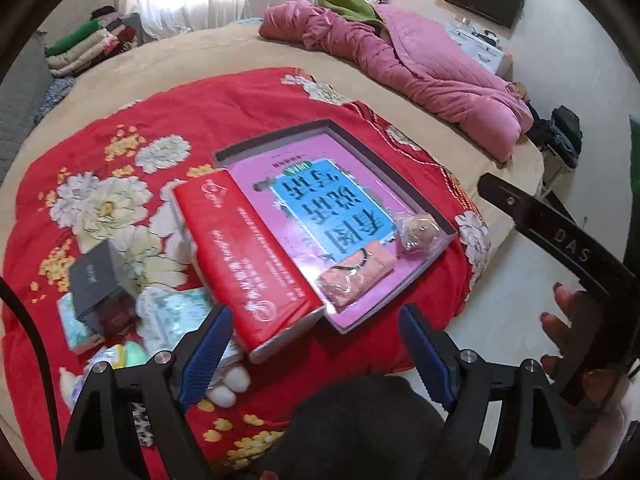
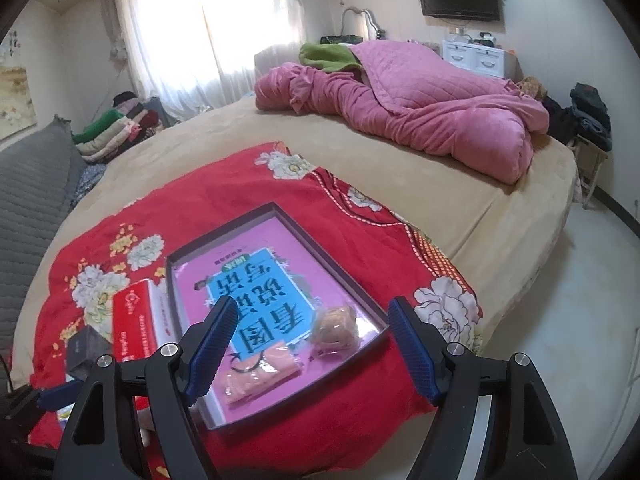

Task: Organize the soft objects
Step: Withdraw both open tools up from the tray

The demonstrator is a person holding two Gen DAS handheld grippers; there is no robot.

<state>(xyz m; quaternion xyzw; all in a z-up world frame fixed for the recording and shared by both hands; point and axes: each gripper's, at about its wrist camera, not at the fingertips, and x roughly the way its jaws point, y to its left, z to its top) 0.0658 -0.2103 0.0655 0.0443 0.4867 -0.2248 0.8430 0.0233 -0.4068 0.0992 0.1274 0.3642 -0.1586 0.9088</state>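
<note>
A shallow grey tray (image 1: 362,130) (image 2: 224,222) with a pink and blue printed sheet lies on a red flowered blanket (image 1: 168,112) (image 2: 360,240). At its near end lie a brown bagged soft item (image 1: 418,230) (image 2: 334,326) and a pink bagged one (image 1: 356,276) (image 2: 256,376). A red tissue pack (image 1: 248,256) (image 2: 136,320) rests along the tray's left edge. My left gripper (image 1: 316,356) hovers open and empty above the pack's near end. My right gripper (image 2: 312,350) is open and empty above the two bagged items.
Left of the tray lie a dark box (image 1: 96,280), tissue packets (image 1: 176,312) and white cotton balls (image 1: 232,388). A pink quilt (image 2: 420,112) is heaped at the far side of the bed, folded clothes (image 2: 116,132) at the back left. White floor (image 2: 560,300) lies to the right.
</note>
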